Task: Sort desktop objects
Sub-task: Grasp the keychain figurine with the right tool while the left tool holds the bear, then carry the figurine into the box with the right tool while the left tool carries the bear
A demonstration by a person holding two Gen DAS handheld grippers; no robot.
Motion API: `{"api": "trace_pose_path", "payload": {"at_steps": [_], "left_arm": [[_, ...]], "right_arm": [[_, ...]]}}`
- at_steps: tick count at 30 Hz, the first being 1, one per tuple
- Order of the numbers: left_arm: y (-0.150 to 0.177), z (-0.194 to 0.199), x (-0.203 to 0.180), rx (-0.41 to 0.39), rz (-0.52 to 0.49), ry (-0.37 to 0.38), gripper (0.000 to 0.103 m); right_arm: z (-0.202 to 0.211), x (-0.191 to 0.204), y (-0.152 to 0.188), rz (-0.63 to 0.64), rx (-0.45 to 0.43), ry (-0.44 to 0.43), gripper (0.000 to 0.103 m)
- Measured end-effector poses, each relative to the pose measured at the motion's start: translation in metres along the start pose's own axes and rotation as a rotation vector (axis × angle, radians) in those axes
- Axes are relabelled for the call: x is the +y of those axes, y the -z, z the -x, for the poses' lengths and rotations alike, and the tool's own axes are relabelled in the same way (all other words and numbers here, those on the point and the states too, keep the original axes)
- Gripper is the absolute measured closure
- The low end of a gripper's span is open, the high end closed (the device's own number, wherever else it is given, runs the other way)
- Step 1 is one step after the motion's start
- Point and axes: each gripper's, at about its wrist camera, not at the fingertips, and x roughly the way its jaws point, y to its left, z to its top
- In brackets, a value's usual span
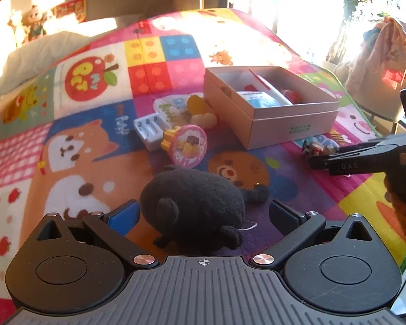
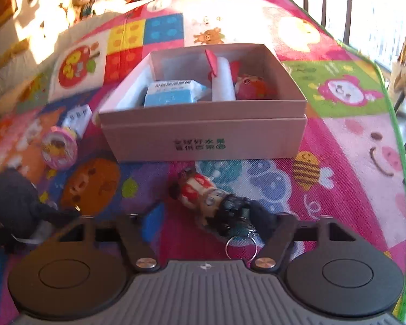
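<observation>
A black plush toy [image 1: 195, 205] lies on the colourful mat between the open jaws of my left gripper [image 1: 203, 216], whose fingers [image 1: 124, 215] do not touch it. It also shows at the left edge of the right wrist view [image 2: 10, 205]. A small figurine keychain [image 2: 211, 200] with a metal ring lies between the open jaws of my right gripper [image 2: 216, 224]. It shows in the left wrist view [image 1: 319, 147] just ahead of the right gripper [image 1: 338, 162]. An open pink cardboard box [image 2: 203, 135] [image 1: 284, 124] holds a blue tissue pack [image 2: 173, 96], a white tube and a red toy.
A round pink toy [image 1: 188, 146] [image 2: 59, 149], a white battery charger [image 1: 151, 130] [image 2: 77, 119] and yellow soft toys [image 1: 200, 111] lie left of the box. The mat's green edge [image 2: 403, 140] runs along the right. Dolls stand at the back left.
</observation>
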Motion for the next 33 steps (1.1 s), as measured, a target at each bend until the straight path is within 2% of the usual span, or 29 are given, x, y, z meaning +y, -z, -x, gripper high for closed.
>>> {"api": "trace_pose_path", "payload": {"at_steps": [2,6,11,15,16,17,18,23,29,33], "left_arm": [[0.000,-0.002,0.000,-0.010,-0.012,-0.024,0.000],[0.000,-0.014,0.000,-0.003,-0.039,-0.065,0.000],[0.005,-0.026,-0.009,0.004,-0.116,-0.072,0.000],[0.012,-0.027,-0.019,-0.014,-0.158,-0.108,0.000],[0.013,-0.025,-0.019,-0.024,-0.151,-0.108,0.004],[0.014,-0.021,-0.019,-0.032,-0.143,-0.116,0.013],[0.015,-0.018,-0.020,-0.034,-0.148,-0.127,0.013],[0.022,0.004,-0.027,-0.022,-0.147,-0.063,0.016],[0.037,0.024,-0.050,-0.069,-0.210,-0.008,0.014],[0.046,0.017,-0.051,-0.044,-0.196,-0.017,0.009]], "right_arm": [[0.003,0.004,0.001,0.056,-0.018,0.029,0.050],[0.017,0.005,0.001,0.103,-0.052,0.005,0.050],[0.038,0.004,-0.005,0.097,-0.060,-0.065,0.050],[0.061,0.004,-0.002,0.110,-0.067,-0.110,0.050],[0.068,0.005,0.000,0.117,-0.070,-0.122,0.050],[0.073,0.005,0.003,0.123,-0.070,-0.133,0.050],[0.079,0.005,0.006,0.128,-0.069,-0.142,0.050],[0.107,0.004,0.022,0.190,-0.077,-0.173,0.050],[0.129,-0.002,0.038,0.221,-0.111,-0.132,0.050],[0.122,-0.007,0.044,0.210,-0.101,-0.137,0.050]]}}
